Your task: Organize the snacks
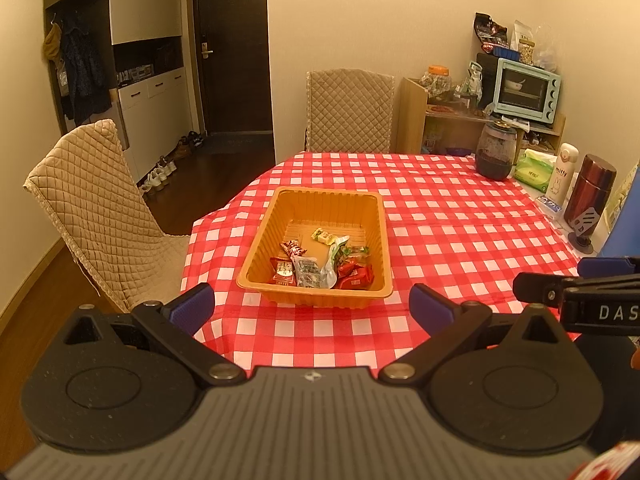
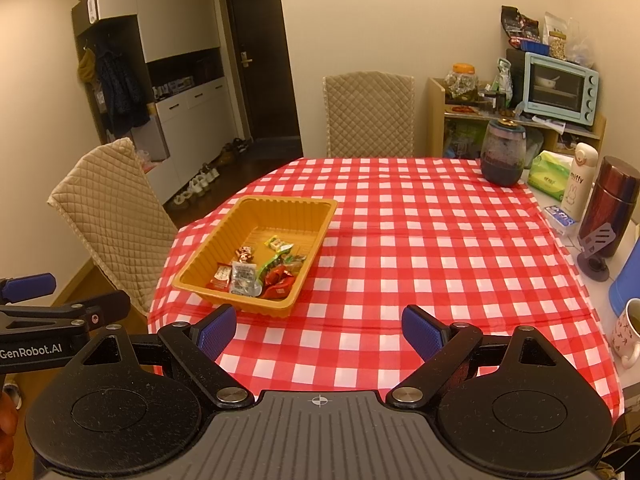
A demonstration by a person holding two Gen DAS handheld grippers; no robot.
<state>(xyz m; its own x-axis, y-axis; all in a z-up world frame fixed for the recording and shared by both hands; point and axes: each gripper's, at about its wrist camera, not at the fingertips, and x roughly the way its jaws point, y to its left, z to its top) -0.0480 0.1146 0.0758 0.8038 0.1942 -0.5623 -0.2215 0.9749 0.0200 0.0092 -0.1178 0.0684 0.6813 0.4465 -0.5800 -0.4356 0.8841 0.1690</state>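
Covering the table, red checked cloth (image 2: 420, 248), orange tray (image 2: 208, 248), quilted chairs (image 2: 370, 114).

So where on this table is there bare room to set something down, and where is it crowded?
Bare checked cloth runs wide between the orange tray and the right edge, and across the far side toward the chair. The tray's far half is also bare. It is crowded along the right edge: jar, tissue pack, white bottle, maroon flask, mug.
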